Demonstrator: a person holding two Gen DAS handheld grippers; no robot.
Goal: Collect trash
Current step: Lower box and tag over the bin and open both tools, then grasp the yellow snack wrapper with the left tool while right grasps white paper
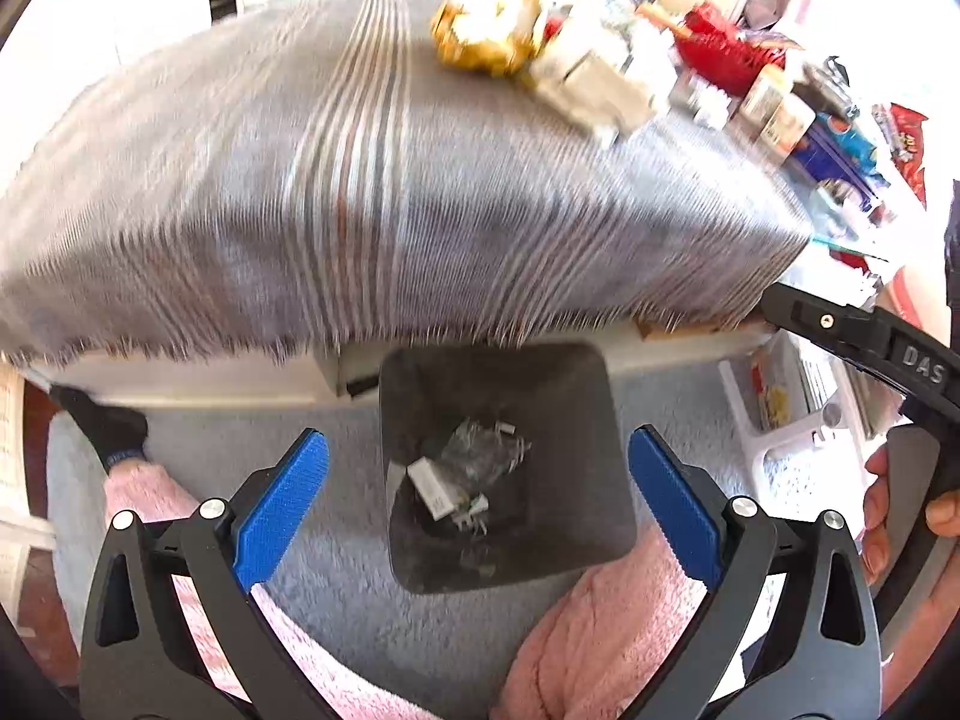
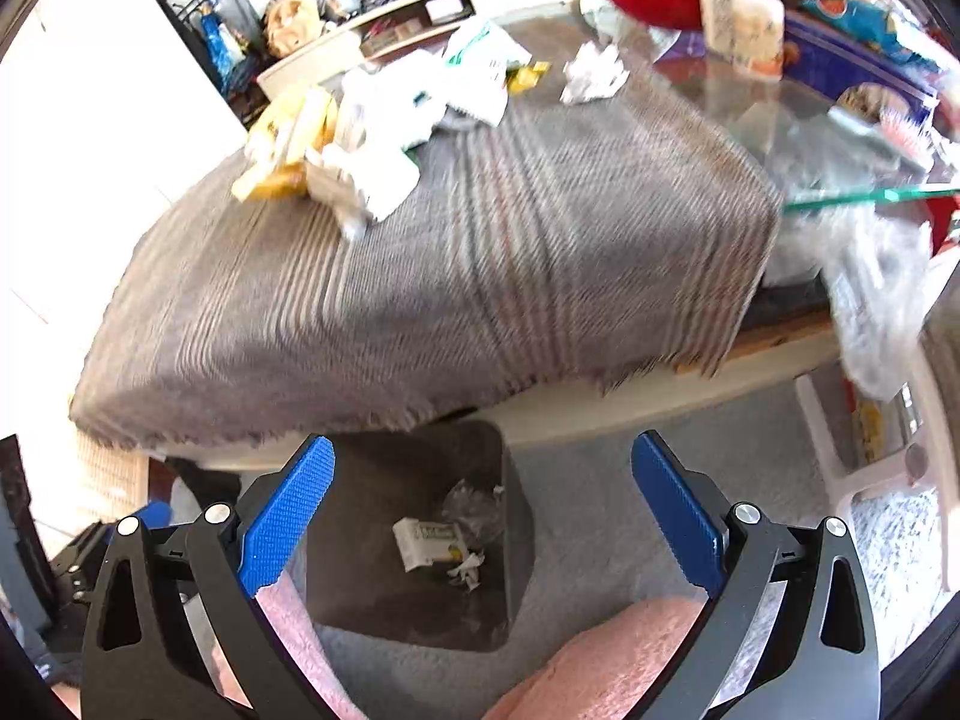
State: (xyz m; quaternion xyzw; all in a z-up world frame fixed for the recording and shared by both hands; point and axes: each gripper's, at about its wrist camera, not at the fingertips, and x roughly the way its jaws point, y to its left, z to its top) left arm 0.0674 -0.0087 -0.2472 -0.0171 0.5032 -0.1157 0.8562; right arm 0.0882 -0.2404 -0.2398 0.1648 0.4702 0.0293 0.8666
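Fingers (image 1: 282,498) (spread) above trash bin (image 1: 576,420)

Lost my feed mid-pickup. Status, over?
Left gripper and right gripper open, empty, above bin. Some trash in bin; trash pile remains on grey cloth. Nothing blocking.

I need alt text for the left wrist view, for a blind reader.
The open left tool hovers over a dark bin on grey carpet, holding a few wrappers. Behind, a grey striped cloth covers a table with piled trash.
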